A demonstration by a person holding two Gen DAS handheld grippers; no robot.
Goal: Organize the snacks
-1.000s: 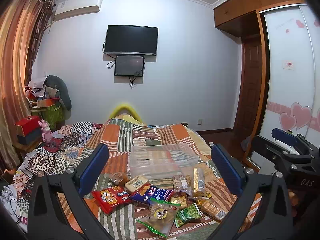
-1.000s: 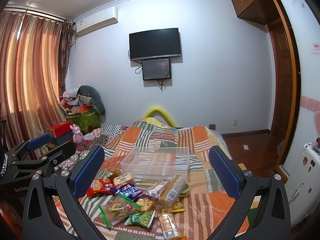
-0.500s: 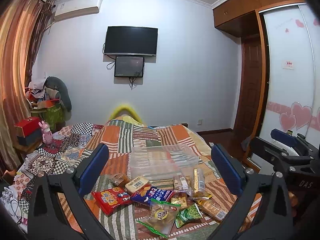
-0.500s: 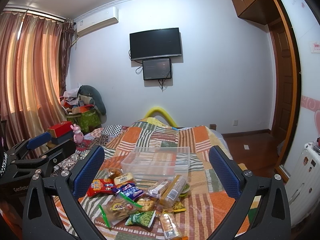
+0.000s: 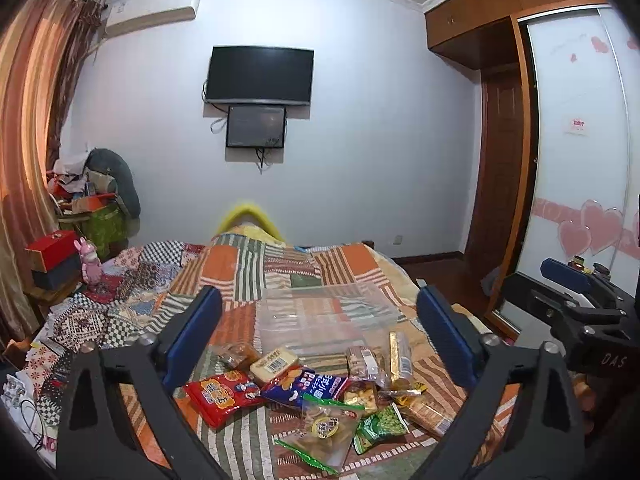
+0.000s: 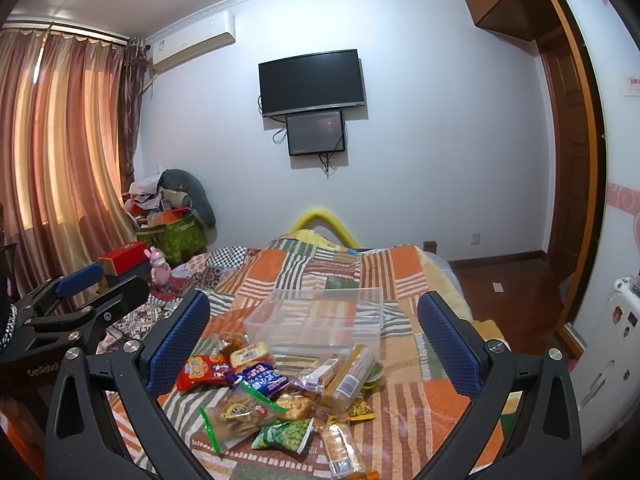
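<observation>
On the bed [image 6: 404,276], a heap of snacks [image 6: 280,396] lies just in front of a clear bin [image 6: 316,320], which looks empty as far as the see-through walls let me tell. Both tools hang above the heap with nothing between their pads: the left gripper [image 5: 320,338] has its jaws spread wide, and the right gripper [image 6: 314,342] is likewise wide apart.

Several risks follow from this layout. Packets overlap, so a pinch at the red bag [image 5: 224,394] or the blue bag [image 5: 306,385] may drag a neighbour along or let the slick film slide out. Closing hard on the clear zip pouch [image 5: 326,426] could crush what is inside. Underneath, the quilt is soft, so pressing down may snag cloth instead of a wrapper. That bin is light and hard to see; a bump from either tool could shove or tip it. With both grippers near one heap, they may also knock each other.
</observation>
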